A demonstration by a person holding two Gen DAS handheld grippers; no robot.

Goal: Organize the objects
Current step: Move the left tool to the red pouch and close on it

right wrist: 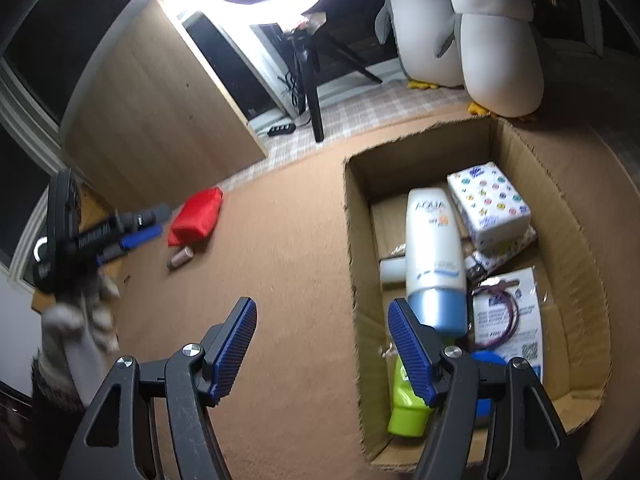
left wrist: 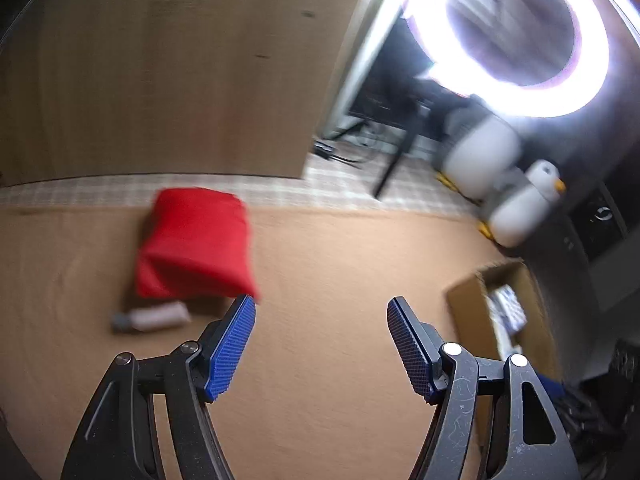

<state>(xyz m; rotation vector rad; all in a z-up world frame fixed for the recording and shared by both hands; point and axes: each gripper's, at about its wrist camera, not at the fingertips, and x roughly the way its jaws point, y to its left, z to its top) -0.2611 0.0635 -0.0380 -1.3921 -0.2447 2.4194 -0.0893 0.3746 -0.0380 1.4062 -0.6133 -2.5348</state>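
1. Red fabric pouch (left wrist: 196, 246): lies on the tan table (left wrist: 320, 360) at eleven o'clock from the left gripper (left wrist: 321, 340), near the far edge. Looks soft and light; likely to sag, so a pinch on a folded edge or corner should serve best.
2. Small pale tube (left wrist: 150, 318) with a grey cap: just beside the pouch's near edge, at ten o'clock. Probably rigid, smooth and prone to rolling; best taken across its middle.
3. Left gripper: jaws spread wide, nothing between them, above bare table.
4. Right gripper (right wrist: 322, 342): likewise wide apart and empty, poised at the near left wall of the cardboard box (right wrist: 354, 240).
5. Box contents, at one o'clock from the right gripper: white sunscreen bottle (right wrist: 430, 240), patterned tissue pack (right wrist: 490, 204), green tube (right wrist: 406, 404), printed packet (right wrist: 516, 320).
6. Two plush penguins (right wrist: 498, 40) stand beyond the box at twelve o'clock.
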